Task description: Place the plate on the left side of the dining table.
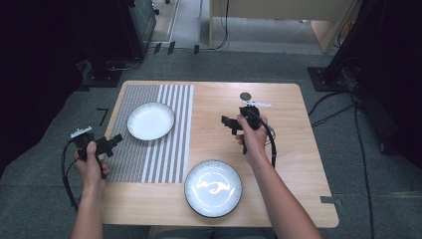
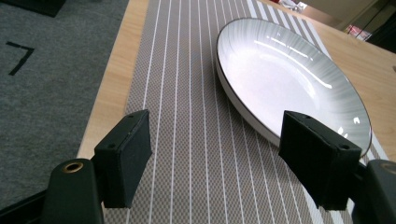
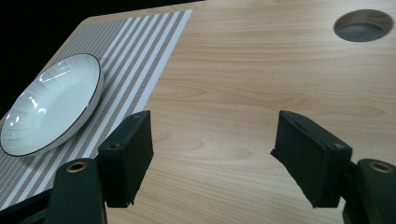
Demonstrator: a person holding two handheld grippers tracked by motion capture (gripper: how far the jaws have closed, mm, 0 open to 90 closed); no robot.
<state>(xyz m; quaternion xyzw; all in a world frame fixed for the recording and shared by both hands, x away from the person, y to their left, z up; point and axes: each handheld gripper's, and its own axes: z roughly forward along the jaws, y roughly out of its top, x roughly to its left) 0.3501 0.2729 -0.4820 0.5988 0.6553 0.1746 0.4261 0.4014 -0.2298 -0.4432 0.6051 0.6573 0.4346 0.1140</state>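
Lab: cables [image 1: 333,107], carpet [image 1: 45,149], stand bases [image 1: 102,78].

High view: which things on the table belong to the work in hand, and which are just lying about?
In the work:
- white plate on the striped placemat, with the open left gripper pointing at it
- striped placemat under it
- right gripper, open over bare wood

Lying about:
- dark-rimmed plate at the near edge
- round cable hole in the table

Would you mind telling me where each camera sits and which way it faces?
High view: above the person's side, looking down on the table; both forearms show.
Left gripper view: on the left tongs, facing the white plate on the striped mat.
Right gripper view: on the right tongs, over bare wood.
Both gripper views share that plate.
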